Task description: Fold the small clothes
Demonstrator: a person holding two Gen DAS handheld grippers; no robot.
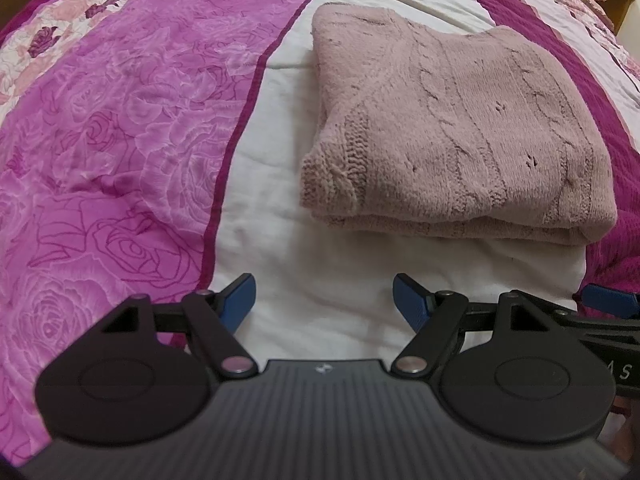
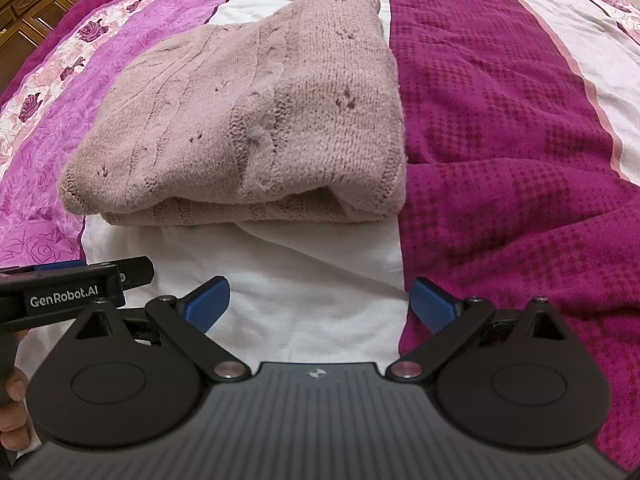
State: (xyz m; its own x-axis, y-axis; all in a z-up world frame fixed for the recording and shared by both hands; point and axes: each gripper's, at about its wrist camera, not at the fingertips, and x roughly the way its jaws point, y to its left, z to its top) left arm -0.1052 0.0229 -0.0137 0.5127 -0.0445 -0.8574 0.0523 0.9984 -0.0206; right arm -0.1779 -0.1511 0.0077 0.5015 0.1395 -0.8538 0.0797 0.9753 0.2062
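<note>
Two wrist fisheyes, both angled down over the bed [image 1: 340,280].
Both near, sharing the folded sweater [image 1: 460,120] from left and right.

- Ahead of the left gripper [image 1: 324,300] jaws: bare white bedspread [image 1: 280,208], open to pass.
- Farther ahead, right of the jaws: folded pink sweater [image 1: 452,120] blocks.
- Beside the right gripper [image 2: 320,304] jaws, left: the other gripper crowds in.

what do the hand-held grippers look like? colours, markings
Both match: the left hand-held gripper and right hand-held gripper have black linkage arms, round black discs, a ribbed dark grey body and blue ribbed finger pads. White "GenRobot.AI" lettering marks the left one's side.
</note>
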